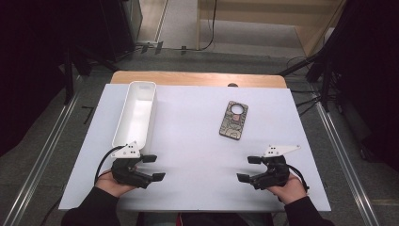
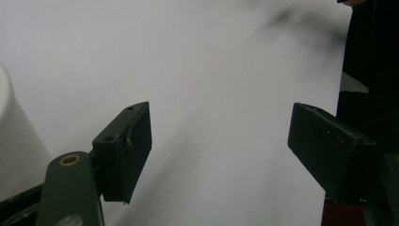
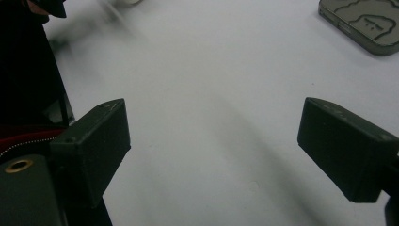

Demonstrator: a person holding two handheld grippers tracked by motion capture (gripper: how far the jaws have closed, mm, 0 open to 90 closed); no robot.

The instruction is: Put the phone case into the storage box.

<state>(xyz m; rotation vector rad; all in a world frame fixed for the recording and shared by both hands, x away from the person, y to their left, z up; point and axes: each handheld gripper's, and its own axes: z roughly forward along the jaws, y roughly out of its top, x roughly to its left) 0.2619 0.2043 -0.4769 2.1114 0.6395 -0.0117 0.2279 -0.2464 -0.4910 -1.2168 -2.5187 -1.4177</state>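
Observation:
A patterned phone case (image 1: 233, 120) lies flat on the white table sheet (image 1: 197, 141), right of centre; its corner (image 3: 364, 23) reaches into the top right of the right gripper view. A long white tray (image 1: 135, 113) stands along the left side, its rim (image 2: 11, 136) at the left edge of the left gripper view. My left gripper (image 1: 154, 168) rests near the front left, just below the tray's near end, jaws apart with nothing between them (image 2: 219, 150). My right gripper (image 1: 249, 168) sits at the front right, jaws wide apart over bare sheet (image 3: 214, 150).
The sheet covers a wooden table whose far edge (image 1: 197, 78) shows beyond it. Metal rails (image 1: 44, 155) run along both sides on the floor. Dark stands (image 1: 324, 70) flank the table, and a person's dark sleeves (image 1: 89, 209) come in from the bottom.

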